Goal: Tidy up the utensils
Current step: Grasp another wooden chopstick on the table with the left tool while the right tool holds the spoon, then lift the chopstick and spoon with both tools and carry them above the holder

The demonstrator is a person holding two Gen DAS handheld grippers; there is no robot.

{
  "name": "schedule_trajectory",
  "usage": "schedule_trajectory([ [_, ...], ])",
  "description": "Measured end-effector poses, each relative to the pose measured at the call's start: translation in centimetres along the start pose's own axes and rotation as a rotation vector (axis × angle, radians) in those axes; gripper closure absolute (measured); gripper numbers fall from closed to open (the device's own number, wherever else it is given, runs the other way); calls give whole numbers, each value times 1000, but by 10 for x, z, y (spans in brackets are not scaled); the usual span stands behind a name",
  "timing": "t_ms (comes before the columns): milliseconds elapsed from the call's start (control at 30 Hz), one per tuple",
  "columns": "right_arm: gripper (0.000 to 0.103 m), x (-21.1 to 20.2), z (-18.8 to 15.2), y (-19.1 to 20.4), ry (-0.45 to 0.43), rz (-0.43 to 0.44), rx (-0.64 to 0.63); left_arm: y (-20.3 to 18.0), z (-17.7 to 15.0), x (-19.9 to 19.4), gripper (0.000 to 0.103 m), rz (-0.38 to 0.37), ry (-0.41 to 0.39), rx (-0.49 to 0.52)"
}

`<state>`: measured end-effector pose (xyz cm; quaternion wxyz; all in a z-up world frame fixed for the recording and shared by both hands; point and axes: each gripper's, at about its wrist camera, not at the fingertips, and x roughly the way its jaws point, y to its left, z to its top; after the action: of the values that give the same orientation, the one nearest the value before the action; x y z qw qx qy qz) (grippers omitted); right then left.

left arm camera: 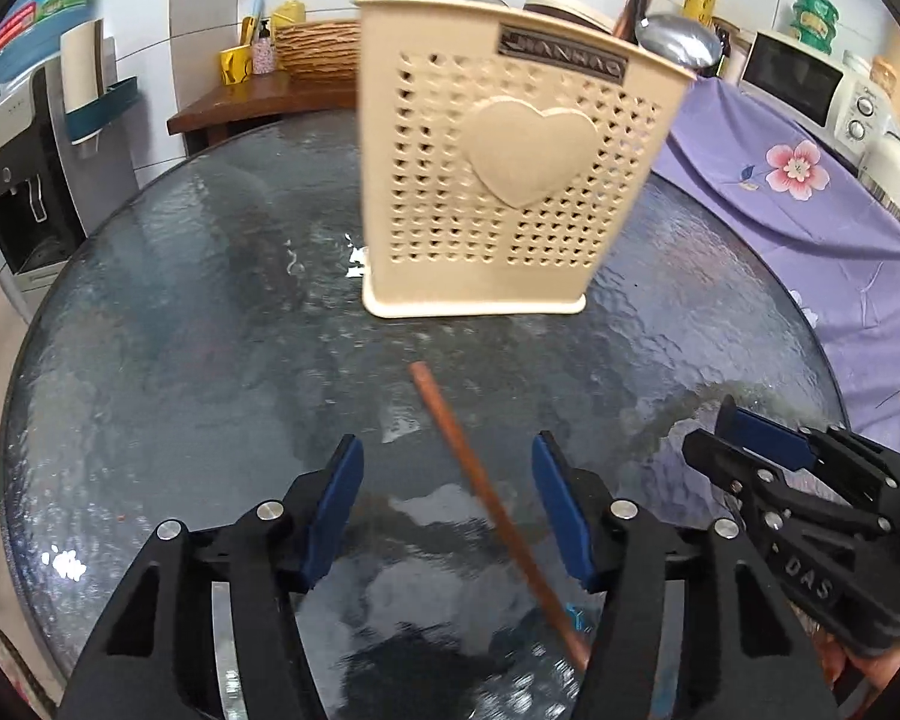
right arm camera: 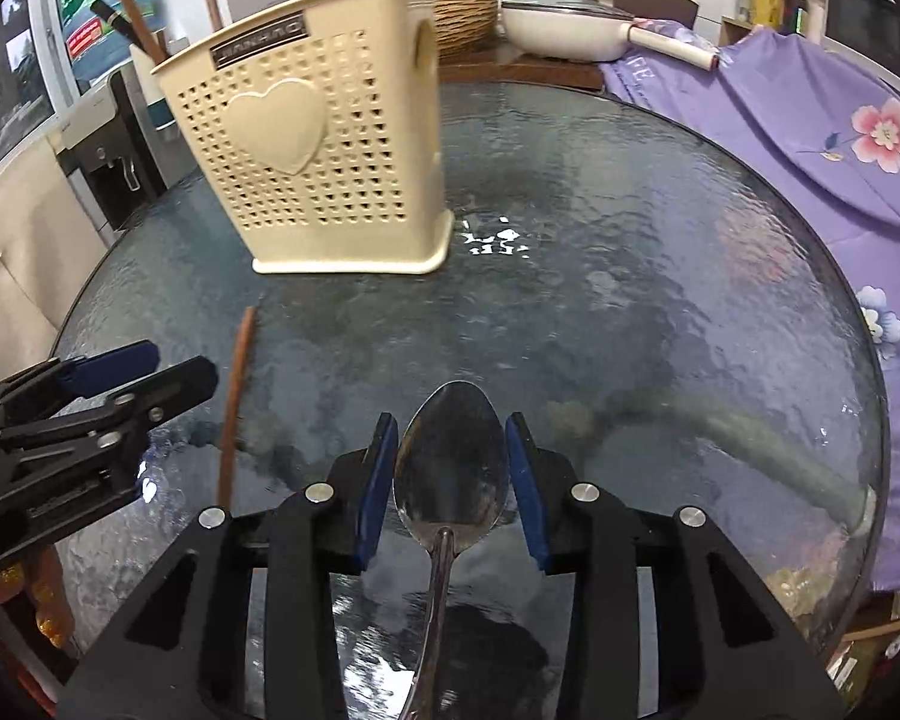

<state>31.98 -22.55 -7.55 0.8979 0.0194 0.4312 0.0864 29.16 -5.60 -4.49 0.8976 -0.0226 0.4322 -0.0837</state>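
Left wrist view: a cream holder (left arm camera: 510, 168) stands on the round glass table (left arm camera: 180, 330) with a purple cloth (left arm camera: 810, 228) beside it, nothing blocking it. The left gripper (left arm camera: 447, 501) tilts down, jaws half open astride a brown chopstick (left arm camera: 492, 504) lying on the glass, untouched. The right gripper (right arm camera: 450, 468) seems clamped on a steel spoon's (right arm camera: 450, 468) bowl, though contact is unclear.

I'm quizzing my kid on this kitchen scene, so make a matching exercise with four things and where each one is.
Things:
1. spoon
2. chopstick
3. utensil holder
4. purple cloth

Places:
A. upright on the glass table
B. between the right gripper's fingers
C. lying between the left gripper's open fingers
D. draped beside the table

Pairs: 1-B, 2-C, 3-A, 4-D
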Motion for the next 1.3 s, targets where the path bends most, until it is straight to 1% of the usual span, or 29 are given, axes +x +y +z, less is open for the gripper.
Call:
schedule_trajectory([
  [200,65,-4,-2,-7,-13,0,7,-14,1,16,48,33,37,-15],
  [267,65,-5,-2,-8,-17,4,7,-18,0,19,52,42,43,-14],
  [300,65,-6,-3,-8,-18,8,9,-19,-1,21,57,45,45,-18],
  [333,65,-6,-3,-9,-19,12,9,-20,-2,23,60,45,51,-29],
  [467,65,-5,-4,-11,-16,23,7,-21,-2,24,65,63,37,-42],
  [567,65,-5,-4,-12,-14,30,8,-22,1,27,74,74,34,-47],
  [633,65,-4,-4,-11,-15,34,4,-21,4,29,83,77,33,-57],
  [800,65,-3,-4,-10,-19,42,5,-19,10,33,94,87,22,-63],
  [1133,65,-3,-4,-9,-20,43,3,-24,7,33,95,88,18,-52],
  [1300,65,-3,-4,-8,-25,42,2,-19,5,31,95,60,17,-75],
])
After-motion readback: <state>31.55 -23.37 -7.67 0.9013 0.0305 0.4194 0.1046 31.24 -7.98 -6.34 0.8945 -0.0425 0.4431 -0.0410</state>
